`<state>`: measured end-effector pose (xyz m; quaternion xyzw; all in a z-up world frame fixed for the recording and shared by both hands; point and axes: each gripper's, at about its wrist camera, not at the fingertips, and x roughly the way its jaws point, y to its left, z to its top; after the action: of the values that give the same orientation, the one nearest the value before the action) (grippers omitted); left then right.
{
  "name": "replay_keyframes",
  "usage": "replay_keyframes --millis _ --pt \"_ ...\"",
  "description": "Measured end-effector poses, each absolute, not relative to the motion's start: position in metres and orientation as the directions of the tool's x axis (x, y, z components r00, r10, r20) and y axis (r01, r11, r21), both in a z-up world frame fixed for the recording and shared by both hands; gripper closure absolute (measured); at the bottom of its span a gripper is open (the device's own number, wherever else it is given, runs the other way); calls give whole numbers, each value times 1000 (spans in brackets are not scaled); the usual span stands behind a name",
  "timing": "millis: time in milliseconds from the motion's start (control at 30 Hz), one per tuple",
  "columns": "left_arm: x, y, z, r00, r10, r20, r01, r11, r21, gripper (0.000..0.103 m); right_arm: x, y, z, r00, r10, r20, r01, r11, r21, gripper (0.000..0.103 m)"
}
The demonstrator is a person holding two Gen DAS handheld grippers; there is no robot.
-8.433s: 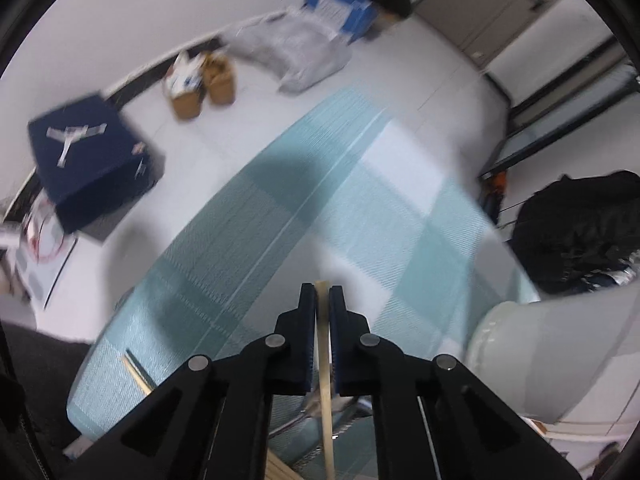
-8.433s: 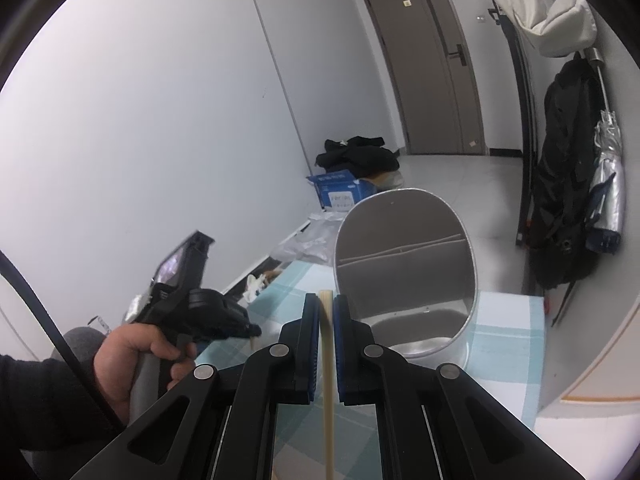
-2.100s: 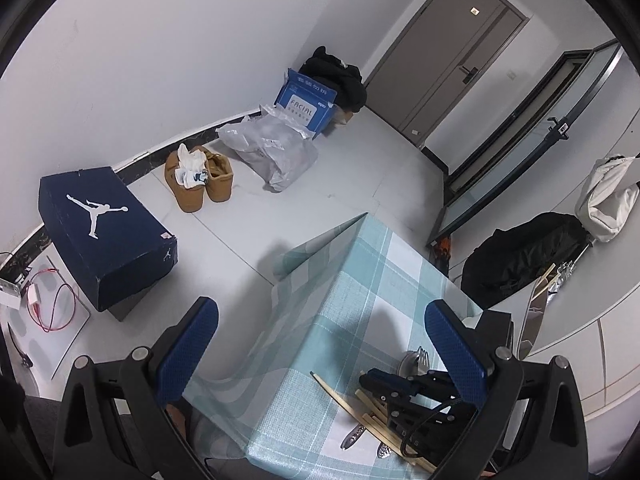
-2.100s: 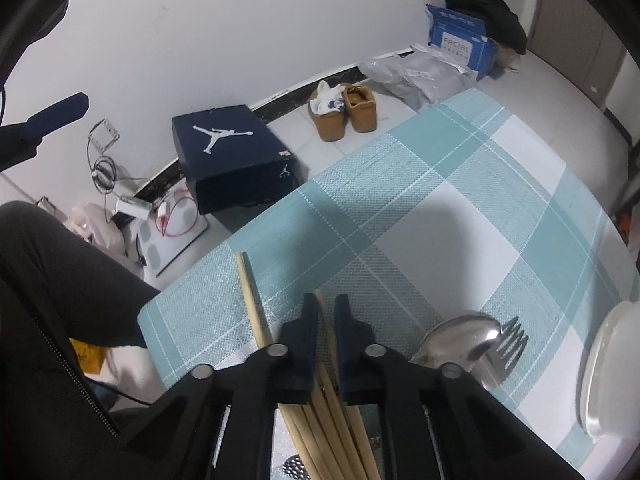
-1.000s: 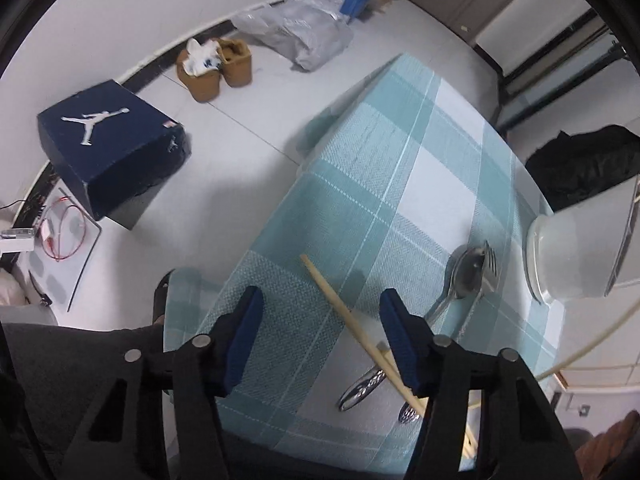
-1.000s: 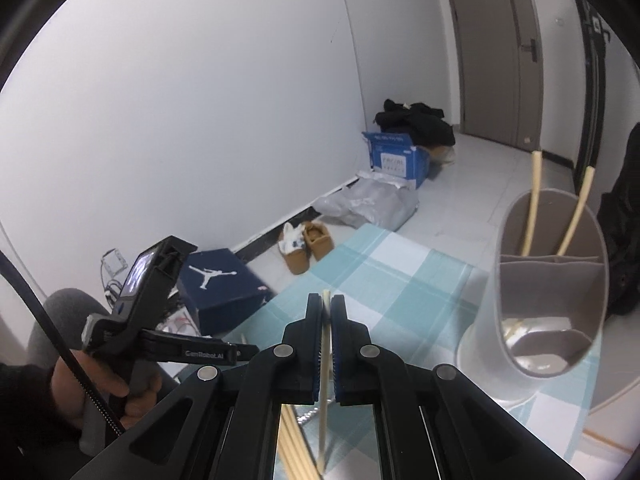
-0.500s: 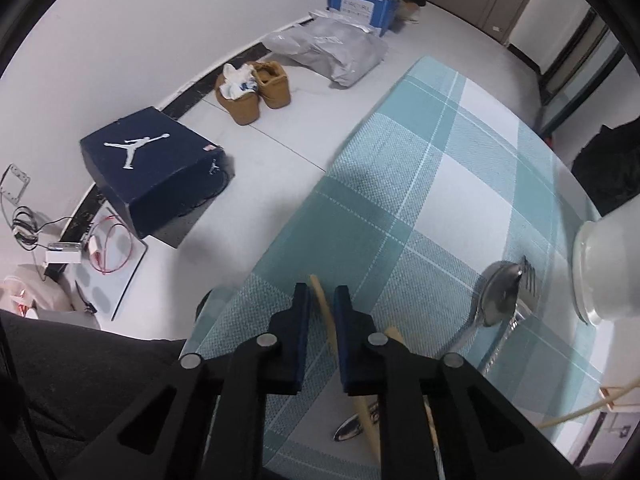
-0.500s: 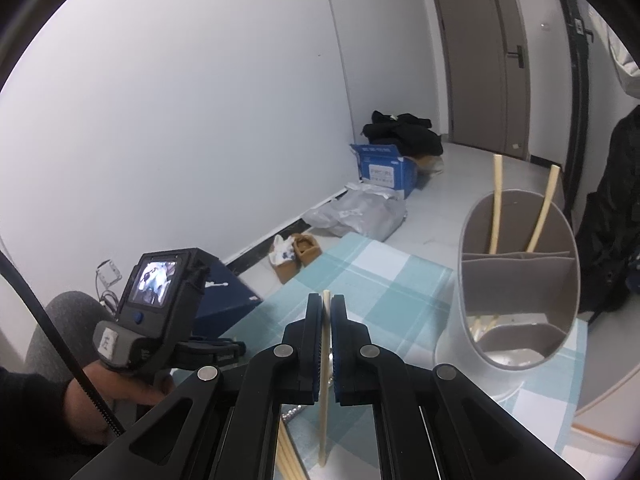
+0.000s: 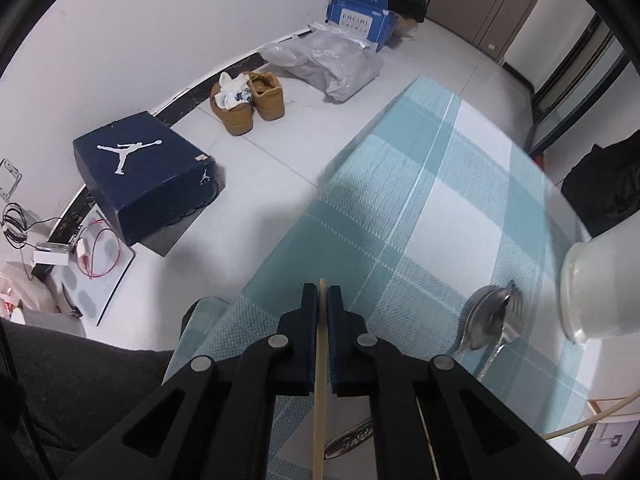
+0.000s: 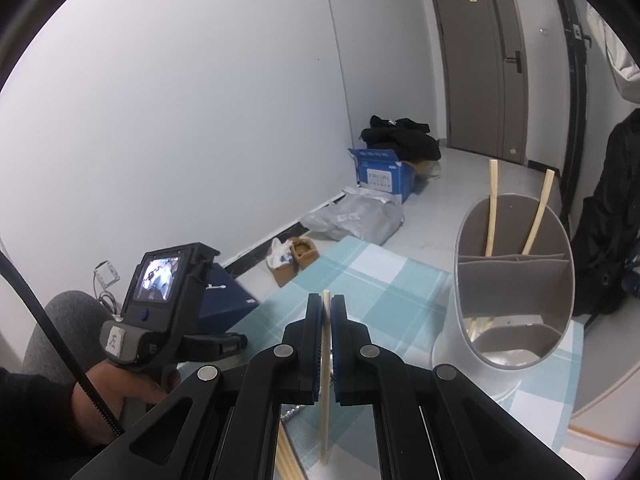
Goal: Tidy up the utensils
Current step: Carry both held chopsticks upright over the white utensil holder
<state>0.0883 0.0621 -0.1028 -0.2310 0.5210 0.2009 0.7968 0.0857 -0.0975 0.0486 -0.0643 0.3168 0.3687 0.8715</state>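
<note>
My left gripper (image 9: 321, 300) is shut on a pale wooden chopstick (image 9: 319, 400) low over the teal checked tablecloth (image 9: 420, 216). A spoon (image 9: 480, 324) and a fork (image 9: 508, 320) lie to its right, near the white utensil holder (image 9: 600, 284). My right gripper (image 10: 326, 308) is shut on another chopstick (image 10: 325, 380) and holds it above the table, left of the holder (image 10: 512, 288). Two chopsticks (image 10: 491, 208) stand in the holder's back compartment. More chopsticks (image 10: 286, 460) lie on the table below the right gripper.
The left hand-held gripper body (image 10: 160, 320) is to the left in the right wrist view. On the floor are a navy shoe box (image 9: 148, 176), tan shoes (image 9: 248, 100), a grey plastic bag (image 9: 336, 60) and a blue carton (image 9: 356, 12). The table's left edge drops to the floor.
The left gripper has closed on a chopstick from the table. The right gripper with its chopstick has come nearer to the holder.
</note>
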Motion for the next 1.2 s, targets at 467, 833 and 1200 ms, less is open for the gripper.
replay_keyframes --millis 467,833,1200 --pt "71 54 -32 689 -27 -724 -399 820 -410 102 85 -116 57 555 604 -573 -639 750 172 100" --pt "63 21 11 773 -76 -629 -209 906 -367 102 74 -128 60 586 576 -570 -606 778 164 100" --pt "60 -8 49 822 -127 -556 -82 938 -336 102 70 -157 73 633 557 -538 -542 814 206 100"
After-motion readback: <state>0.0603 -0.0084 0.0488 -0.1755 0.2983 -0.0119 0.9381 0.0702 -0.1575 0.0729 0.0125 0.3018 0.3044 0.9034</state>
